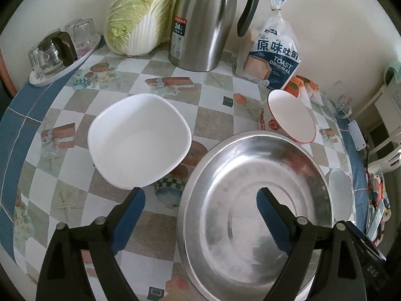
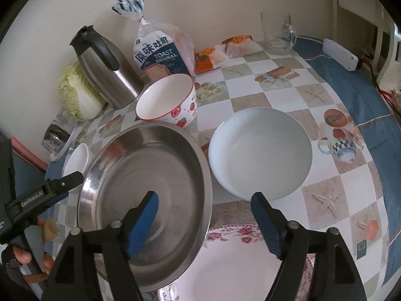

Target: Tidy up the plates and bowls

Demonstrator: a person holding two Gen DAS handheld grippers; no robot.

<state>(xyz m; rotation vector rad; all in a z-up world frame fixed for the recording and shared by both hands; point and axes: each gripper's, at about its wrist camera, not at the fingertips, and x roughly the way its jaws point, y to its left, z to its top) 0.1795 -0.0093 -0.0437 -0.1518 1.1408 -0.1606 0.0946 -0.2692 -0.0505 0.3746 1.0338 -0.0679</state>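
Observation:
A large steel basin (image 1: 255,200) (image 2: 147,193) sits on the checked tablecloth. A white squarish dish (image 1: 139,140) lies to its left; it shows in the right wrist view (image 2: 76,160) too. A strawberry-pattern bowl (image 1: 288,115) (image 2: 168,101) stands behind the basin. A round white bowl (image 2: 260,150) lies to the basin's right, and a floral plate (image 2: 240,266) lies nearest. My left gripper (image 1: 200,200) is open, straddling the basin's left rim. My right gripper (image 2: 204,208) is open, straddling the basin's right rim, above the floral plate.
At the back stand a cabbage (image 1: 140,15), a steel thermos jug (image 1: 208,22), a toast bag (image 1: 273,57), snack packets (image 2: 225,50) and a glass mug (image 2: 277,32). A tray of glasses (image 1: 57,55) sits far left. A white power strip (image 2: 339,54) lies on the right edge.

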